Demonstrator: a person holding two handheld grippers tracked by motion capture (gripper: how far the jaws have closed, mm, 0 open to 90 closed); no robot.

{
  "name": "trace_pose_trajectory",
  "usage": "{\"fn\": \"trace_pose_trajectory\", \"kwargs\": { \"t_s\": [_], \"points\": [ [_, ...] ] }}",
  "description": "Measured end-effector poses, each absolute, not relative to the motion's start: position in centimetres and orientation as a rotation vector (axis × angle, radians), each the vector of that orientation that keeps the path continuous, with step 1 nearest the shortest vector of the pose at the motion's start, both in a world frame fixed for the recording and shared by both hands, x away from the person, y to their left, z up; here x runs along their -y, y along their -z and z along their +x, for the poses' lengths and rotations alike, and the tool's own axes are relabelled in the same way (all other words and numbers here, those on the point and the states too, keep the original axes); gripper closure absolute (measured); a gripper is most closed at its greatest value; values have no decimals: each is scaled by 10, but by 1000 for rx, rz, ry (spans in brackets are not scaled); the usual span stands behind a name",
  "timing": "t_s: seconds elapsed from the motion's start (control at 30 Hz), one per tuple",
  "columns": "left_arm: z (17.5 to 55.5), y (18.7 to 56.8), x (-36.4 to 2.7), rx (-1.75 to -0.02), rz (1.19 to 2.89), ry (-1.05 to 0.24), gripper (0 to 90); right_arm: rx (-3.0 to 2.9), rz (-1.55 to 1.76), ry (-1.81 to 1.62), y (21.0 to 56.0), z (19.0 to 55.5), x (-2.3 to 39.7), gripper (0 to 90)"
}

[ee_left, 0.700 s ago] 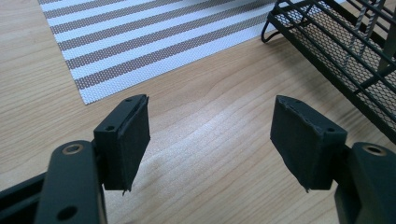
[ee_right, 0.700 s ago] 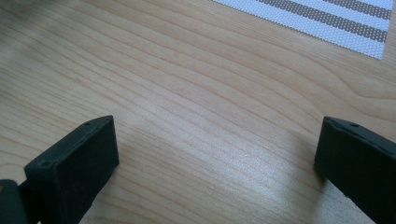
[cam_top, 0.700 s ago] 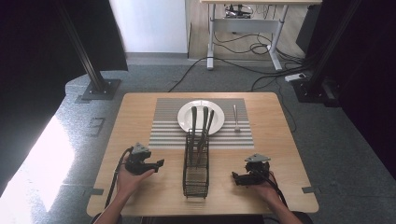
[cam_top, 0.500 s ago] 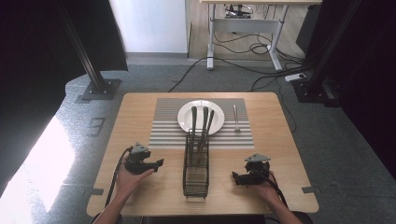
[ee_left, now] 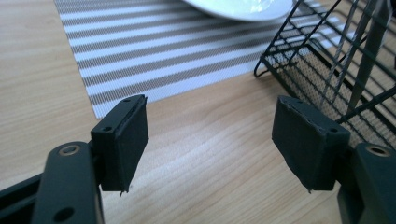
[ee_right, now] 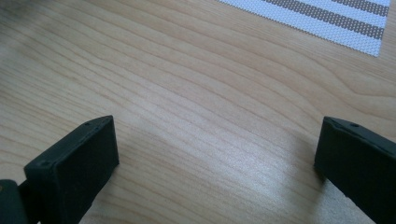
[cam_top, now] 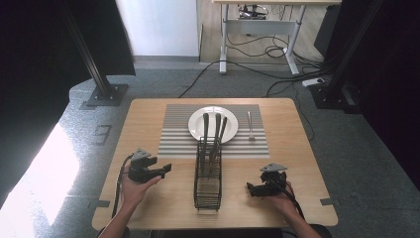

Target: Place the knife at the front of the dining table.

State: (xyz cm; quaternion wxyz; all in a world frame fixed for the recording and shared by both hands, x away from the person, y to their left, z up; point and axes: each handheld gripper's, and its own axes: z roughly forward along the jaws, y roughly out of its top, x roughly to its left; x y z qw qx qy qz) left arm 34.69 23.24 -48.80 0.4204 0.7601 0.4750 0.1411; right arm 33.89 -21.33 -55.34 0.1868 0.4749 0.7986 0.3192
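Both handheld units are matte black: left gripper [cam_top: 165,168] and right gripper [cam_top: 250,189] each carry a grey three-cornered plate on top and trail a black cable back along the person's bare forearm, no sleeves in frame. Up close, the left gripper [ee_left: 212,140] has two blocky rectangular pads [ee_left: 122,140] with slightly frayed lower corners, small screw holes in the pad edges, and a brass-coloured rivet in each rounded black jaw link. The right gripper [ee_right: 215,163] shows the same slab-like black pads [ee_right: 77,163], small holes along their top edges.
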Motion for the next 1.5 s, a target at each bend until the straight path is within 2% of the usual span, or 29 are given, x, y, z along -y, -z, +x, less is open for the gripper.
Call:
{"fn": "trace_pose_trajectory", "kwargs": {
  "t_s": [0.27, 0.5, 0.67, 1.0, 1.1, 1.5],
  "points": [
    [340, 477, -226, -1137, 1884, -380, 275, -2239, 1356, -887, 553, 336, 213, 0],
    [349, 465, -214, -1065, 1895, -380, 250, -2193, 1367, -911, 555, 329, 217, 0],
    [357, 460, -212, -1074, 1845, -321, 252, -2181, 1371, -917, 556, 328, 218, 0],
    [366, 438, -211, -1062, 1791, -341, 284, -2171, 1378, -918, 556, 327, 217, 0],
    [368, 433, -206, -1057, 1789, -299, 284, -2171, 1378, -918, 556, 327, 217, 0],
    [386, 411, -178, -996, 1809, -285, 334, -2170, 1374, -918, 556, 327, 217, 0]
  ]
}}
